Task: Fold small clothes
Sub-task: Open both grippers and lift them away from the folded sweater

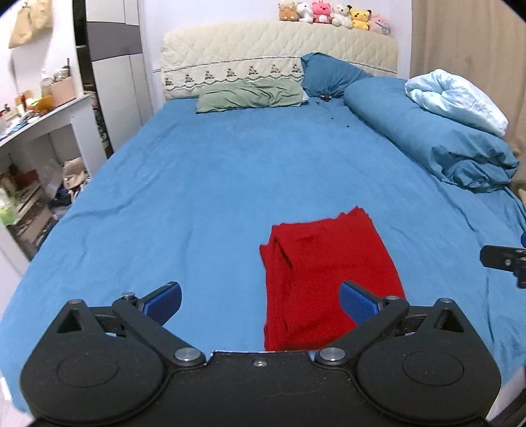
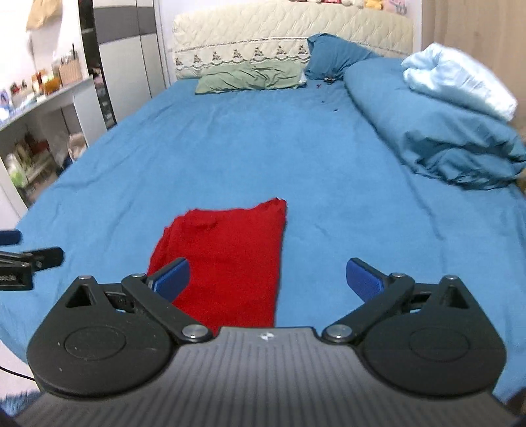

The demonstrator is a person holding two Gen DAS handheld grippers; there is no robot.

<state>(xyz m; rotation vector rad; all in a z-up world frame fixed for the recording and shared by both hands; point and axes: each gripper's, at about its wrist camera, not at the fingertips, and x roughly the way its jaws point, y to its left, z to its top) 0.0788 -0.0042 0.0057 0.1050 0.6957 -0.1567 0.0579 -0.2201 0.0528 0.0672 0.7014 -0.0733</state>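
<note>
Nearest, the left claw (image 1: 259, 303) of matte black plastic stands wide, its ribbed blue pads (image 1: 356, 303) clear of everything and holding nothing. Likewise the right claw (image 2: 267, 279) is spread wide and empty, with a grey ridged body behind its black linkage arms; a small white mark sits on that body, too small to read.

Just beyond both, the folded red knit garment (image 1: 328, 272) lies flat on the blue bed sheet (image 1: 213, 184), a long rectangle with layered edges showing along its left side and a slightly raised far corner. From the left wrist view it sits below and between the pads, toward the right one; from the right wrist view, toward the left pad.

Farther on, a rolled blue duvet (image 1: 437, 138) with a pale blue quilt (image 1: 457, 98) on top lies along the right edge. At the head, a wrinkled sage-green pillow (image 1: 250, 97) and a blue pillow (image 1: 332, 75) lean on the cream quilted headboard (image 1: 279, 46), whose embroidered border shows small tree shapes. Plush toys (image 1: 332, 14) line its top.
</note>
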